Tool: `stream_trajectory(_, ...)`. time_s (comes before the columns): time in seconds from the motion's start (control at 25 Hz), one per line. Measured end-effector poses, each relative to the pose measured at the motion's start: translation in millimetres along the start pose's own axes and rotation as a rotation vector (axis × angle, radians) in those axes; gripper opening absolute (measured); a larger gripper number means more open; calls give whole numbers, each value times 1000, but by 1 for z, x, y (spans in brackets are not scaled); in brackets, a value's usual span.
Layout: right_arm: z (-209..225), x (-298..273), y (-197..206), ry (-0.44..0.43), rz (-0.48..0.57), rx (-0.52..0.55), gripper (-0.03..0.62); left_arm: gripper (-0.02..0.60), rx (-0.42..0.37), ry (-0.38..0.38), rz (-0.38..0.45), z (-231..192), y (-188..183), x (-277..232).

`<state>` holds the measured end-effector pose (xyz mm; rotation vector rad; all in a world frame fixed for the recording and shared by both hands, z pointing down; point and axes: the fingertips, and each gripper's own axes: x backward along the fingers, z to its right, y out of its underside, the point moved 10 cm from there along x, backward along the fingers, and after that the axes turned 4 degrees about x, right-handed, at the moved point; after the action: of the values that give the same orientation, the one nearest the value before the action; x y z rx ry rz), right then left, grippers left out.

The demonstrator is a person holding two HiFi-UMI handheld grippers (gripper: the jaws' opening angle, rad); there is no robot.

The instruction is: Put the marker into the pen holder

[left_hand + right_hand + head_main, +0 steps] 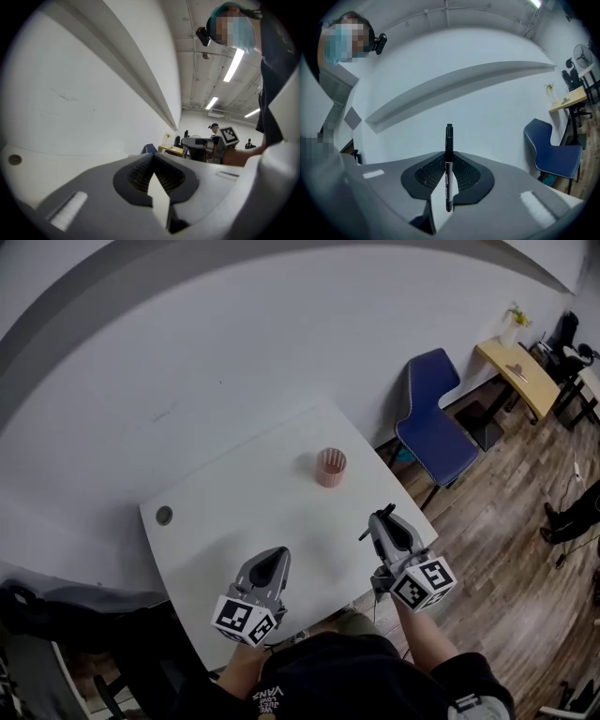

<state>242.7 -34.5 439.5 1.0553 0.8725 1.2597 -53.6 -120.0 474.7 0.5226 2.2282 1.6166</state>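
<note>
The right gripper (384,518) grips a black marker (448,161), which stands upright between its jaws with one end past the tips. The left gripper (278,556) has its jaws pressed together on nothing. Both hang over the white table's (225,502) near edge. The pink pen holder (330,467) stands farther off, well apart from the marker.

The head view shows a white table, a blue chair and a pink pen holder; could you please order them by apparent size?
1. white table
2. blue chair, though it stands farther from the camera
3. pen holder
</note>
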Motion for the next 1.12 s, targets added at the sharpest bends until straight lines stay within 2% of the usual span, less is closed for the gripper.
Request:
stream_trajectory(0.6,61,-98,-8,-101,5,55,52,52,22,-180,36,-2,8,-13)
stream_trajectory(1.12,86,-170,5,-124,-22,63,51,52,40,-353,77,-7,14,5)
